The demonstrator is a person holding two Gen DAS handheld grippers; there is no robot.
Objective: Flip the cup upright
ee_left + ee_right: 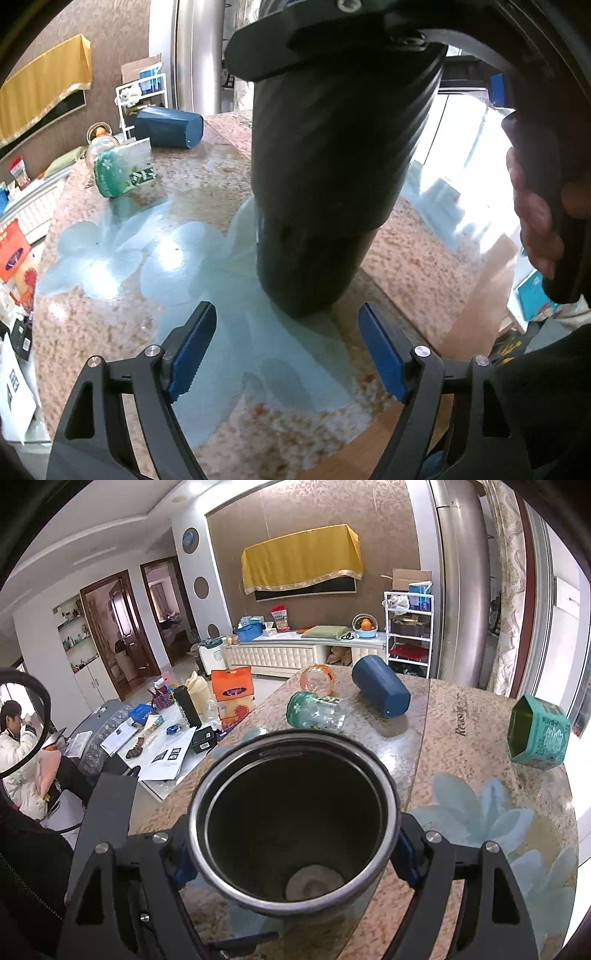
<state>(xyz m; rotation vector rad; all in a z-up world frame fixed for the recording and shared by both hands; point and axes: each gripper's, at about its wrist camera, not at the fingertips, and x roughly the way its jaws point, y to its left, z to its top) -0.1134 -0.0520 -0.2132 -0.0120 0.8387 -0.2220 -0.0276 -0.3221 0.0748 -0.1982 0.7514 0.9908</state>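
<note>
A dark steel cup (291,823) stands nearly upright, slightly tilted, mouth up, with its base on the glass-topped table (461,746). My right gripper (293,853) is shut on its upper wall from both sides. In the left wrist view the same cup (325,192) fills the middle, held from above by the right gripper. My left gripper (286,350) is open and empty, just in front of the cup's base, not touching it.
A blue cup (380,690) lies on its side at the far end of the table, beside a clear green-printed jar (316,710) and an orange-lidded jar (317,679). A teal cup (537,733) lies on its side at the right. A person sits far left.
</note>
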